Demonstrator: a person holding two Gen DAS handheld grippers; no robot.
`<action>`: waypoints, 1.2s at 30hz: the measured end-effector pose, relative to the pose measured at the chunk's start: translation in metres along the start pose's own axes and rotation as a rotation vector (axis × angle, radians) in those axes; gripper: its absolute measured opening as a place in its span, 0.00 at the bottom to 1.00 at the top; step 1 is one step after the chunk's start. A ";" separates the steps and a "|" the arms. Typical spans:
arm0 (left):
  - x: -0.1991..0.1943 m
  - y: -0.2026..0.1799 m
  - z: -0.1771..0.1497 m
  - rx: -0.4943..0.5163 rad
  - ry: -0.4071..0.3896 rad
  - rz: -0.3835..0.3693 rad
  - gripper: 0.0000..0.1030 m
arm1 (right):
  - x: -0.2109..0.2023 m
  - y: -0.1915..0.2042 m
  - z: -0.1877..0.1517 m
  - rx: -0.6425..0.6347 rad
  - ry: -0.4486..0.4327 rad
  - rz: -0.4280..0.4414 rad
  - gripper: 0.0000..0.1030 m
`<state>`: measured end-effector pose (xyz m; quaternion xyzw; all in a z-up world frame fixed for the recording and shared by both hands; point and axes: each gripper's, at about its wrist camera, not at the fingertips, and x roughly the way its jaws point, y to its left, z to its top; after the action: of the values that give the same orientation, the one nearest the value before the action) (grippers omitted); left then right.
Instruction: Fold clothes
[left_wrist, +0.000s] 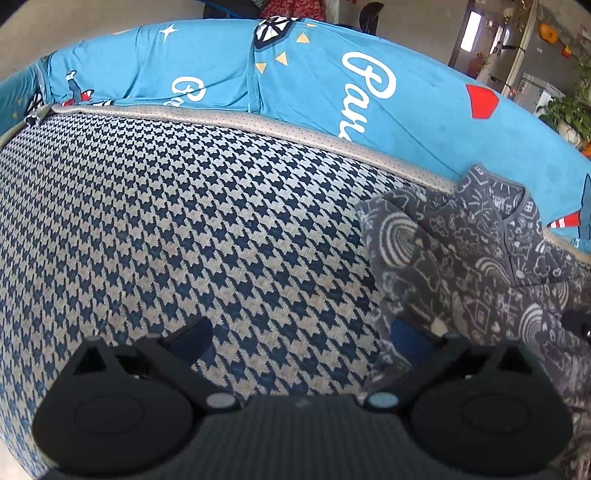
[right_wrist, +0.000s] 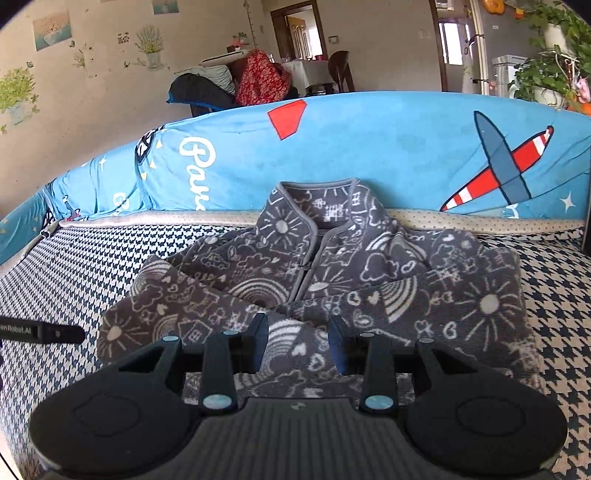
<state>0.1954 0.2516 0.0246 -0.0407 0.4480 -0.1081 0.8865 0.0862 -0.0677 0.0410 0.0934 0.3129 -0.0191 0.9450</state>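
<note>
A grey fleece jacket (right_wrist: 332, 266) with white doodle print lies on the houndstooth seat. Its collar points at the sofa back and both sleeves are folded across the front. My right gripper (right_wrist: 298, 341) hovers over the jacket's near part. Its jaws stand partly apart, fabric shows through the gap, and the pads do not pinch it. In the left wrist view the jacket (left_wrist: 480, 251) lies at the right. My left gripper (left_wrist: 301, 341) is wide open over bare seat, its right finger (left_wrist: 410, 339) at the jacket's edge. The left gripper's tip (right_wrist: 55, 334) shows left of the jacket.
The houndstooth seat cover (left_wrist: 166, 221) stretches left of the jacket. Behind it stands the blue sofa back (right_wrist: 369, 147) with an aeroplane and white lettering. Beyond the sofa are piled clothes (right_wrist: 258, 79), a chair, a table and potted plants (right_wrist: 546, 74).
</note>
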 end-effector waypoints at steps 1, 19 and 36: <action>0.005 0.000 0.002 -0.038 0.010 -0.035 1.00 | 0.003 0.003 0.000 -0.003 0.005 0.008 0.33; 0.080 -0.023 0.055 -0.223 -0.004 -0.229 1.00 | 0.028 0.029 -0.006 -0.022 0.080 0.082 0.34; 0.104 -0.055 0.060 -0.109 -0.011 -0.231 0.25 | 0.035 0.022 -0.003 -0.006 0.091 0.084 0.35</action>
<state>0.2949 0.1727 -0.0119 -0.1408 0.4408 -0.1847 0.8670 0.1148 -0.0445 0.0209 0.1043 0.3515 0.0257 0.9300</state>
